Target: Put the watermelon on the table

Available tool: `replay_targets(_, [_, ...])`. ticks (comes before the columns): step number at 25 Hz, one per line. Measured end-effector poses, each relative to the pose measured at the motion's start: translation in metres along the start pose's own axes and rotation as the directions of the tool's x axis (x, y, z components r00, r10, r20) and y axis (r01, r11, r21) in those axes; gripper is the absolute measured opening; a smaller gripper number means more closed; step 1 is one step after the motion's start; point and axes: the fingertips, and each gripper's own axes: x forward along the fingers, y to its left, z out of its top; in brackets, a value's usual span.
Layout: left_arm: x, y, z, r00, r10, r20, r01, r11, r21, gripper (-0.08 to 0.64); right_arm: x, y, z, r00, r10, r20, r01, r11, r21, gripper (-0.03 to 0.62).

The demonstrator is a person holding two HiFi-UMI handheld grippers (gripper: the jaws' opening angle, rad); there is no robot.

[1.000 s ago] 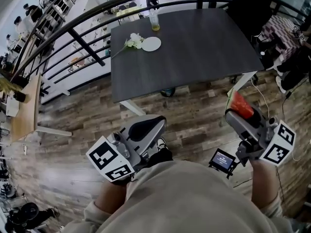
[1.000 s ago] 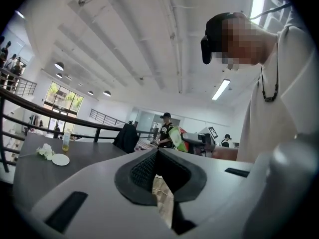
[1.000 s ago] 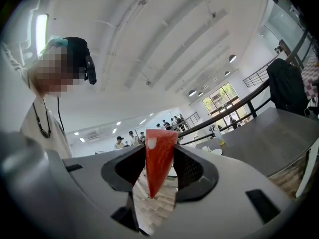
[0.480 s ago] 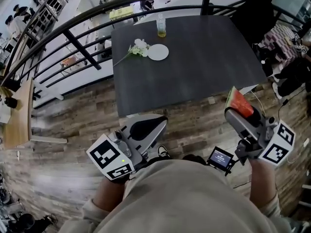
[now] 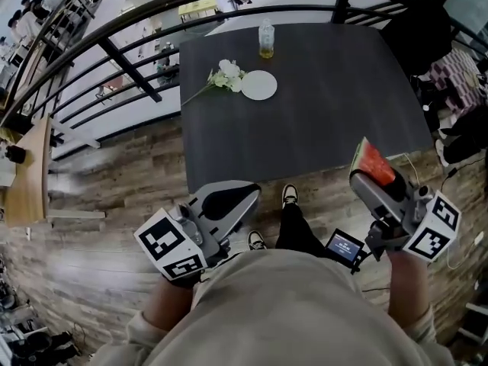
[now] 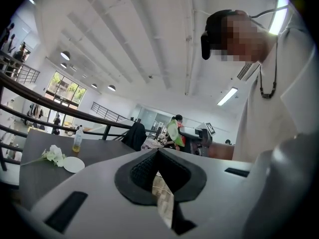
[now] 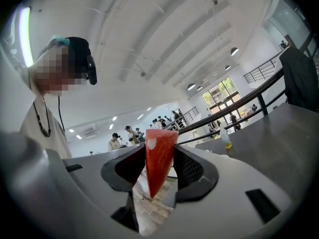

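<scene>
A red wedge of watermelon [image 5: 374, 162] with a green rind is clamped between the jaws of my right gripper [image 5: 364, 175], level with the near right edge of the dark table [image 5: 328, 113]. In the right gripper view the wedge [image 7: 158, 158] points down between the pads, with my right gripper [image 7: 159, 156] shut on it. My left gripper [image 5: 248, 193] hangs over the wooden floor just short of the table's near left corner. Its pads meet at the tips with nothing between them in the left gripper view [image 6: 158, 153].
On the table's far side lie a white plate [image 5: 259, 86], white flowers [image 5: 226, 73] and a small bottle [image 5: 265, 40]. A black railing [image 5: 130, 67] curves behind the table, and dark bags or clothing [image 5: 427, 29] sit at its right. My shoes [image 5: 289, 195] stand by the near edge.
The table has drawn nearer and lower in the head view as I stepped toward it. Both grippers came forward with me, the watermelon still gripped. My shoes have come into sight.
</scene>
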Motion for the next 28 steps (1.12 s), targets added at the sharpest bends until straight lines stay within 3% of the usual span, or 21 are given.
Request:
replay_targets(12, [0.112,0.085,0.065,0.998,0.056,0.02,-0.057,0.998,0.027,0.003,0.076,-0.117,0.085,0.991,0.135,-0.018,-0.135,0.991,0.018,0.187])
replay_targets(21, [0.142,0.13,0.072,0.981,0.192,-0.039,-0.193,0.981,-0.021,0.003,0.11,-0.181,0.116,0.971,0.234,-0.055,-0.23,0.97,0.073,0.187])
replay_targets(28, [0.16,0.163,0.085,0.987,0.152,-0.045,-0.153,0.988,-0.033,0.003,0.134,-0.204,0.116,0.977,0.21,-0.047,-0.205,0.974,0.094,0.187])
